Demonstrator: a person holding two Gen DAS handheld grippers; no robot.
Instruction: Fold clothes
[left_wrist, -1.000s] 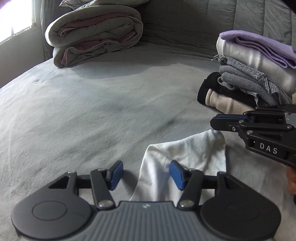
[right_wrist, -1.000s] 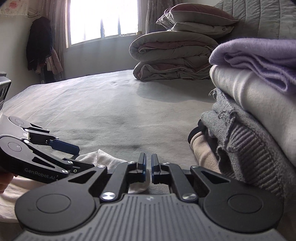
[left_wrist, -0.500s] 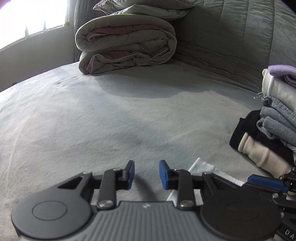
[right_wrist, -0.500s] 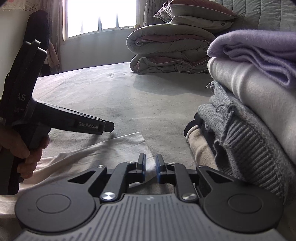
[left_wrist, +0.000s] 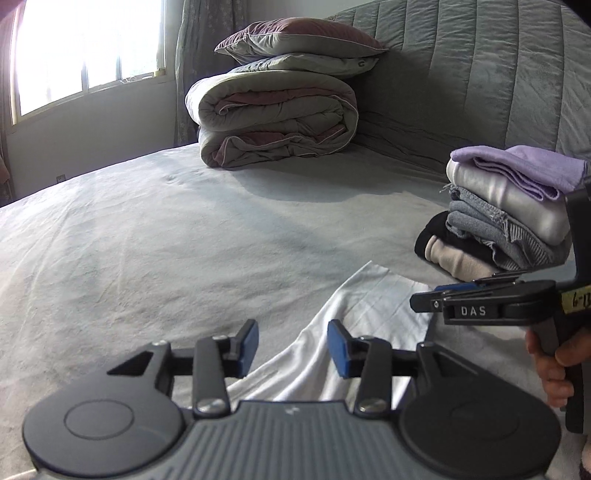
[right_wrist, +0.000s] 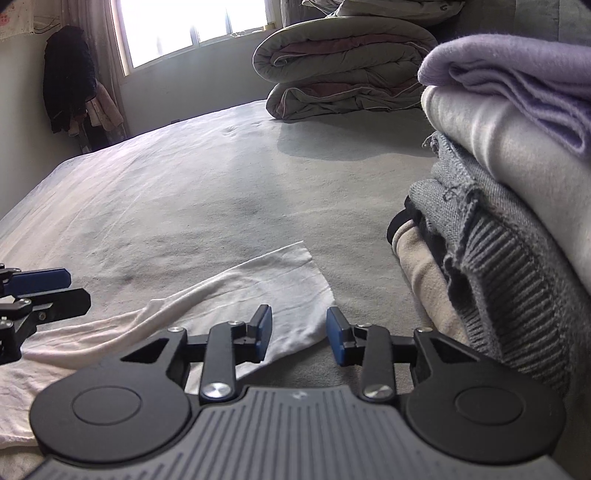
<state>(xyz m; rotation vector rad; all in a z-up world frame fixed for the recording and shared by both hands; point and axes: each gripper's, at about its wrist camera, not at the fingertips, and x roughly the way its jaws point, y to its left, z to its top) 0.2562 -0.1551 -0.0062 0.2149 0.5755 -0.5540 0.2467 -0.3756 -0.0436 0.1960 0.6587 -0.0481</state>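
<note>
I have both grippers standing apart and empty, their jaws just having been opening, so the thin white cotton garment (right_wrist: 258, 295) lies flat on the grey bed (right_wrist: 192, 192) for its next fold. My right gripper (right_wrist: 299, 338) hovers over its near corner, cloth running to ten o'clock. From my left gripper (left_wrist: 291, 349) it spreads toward one o'clock, short of the stacked folded clothes (left_wrist: 509, 210).

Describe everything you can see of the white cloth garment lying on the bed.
The white cloth garment is thin, creased fabric, spread mostly flat on the grey bedsheet, one squared end pointing toward the folded clothes pile without touching it. A raised ridge runs along its length. Neither gripper grips it; its nearer part is hidden.
</note>
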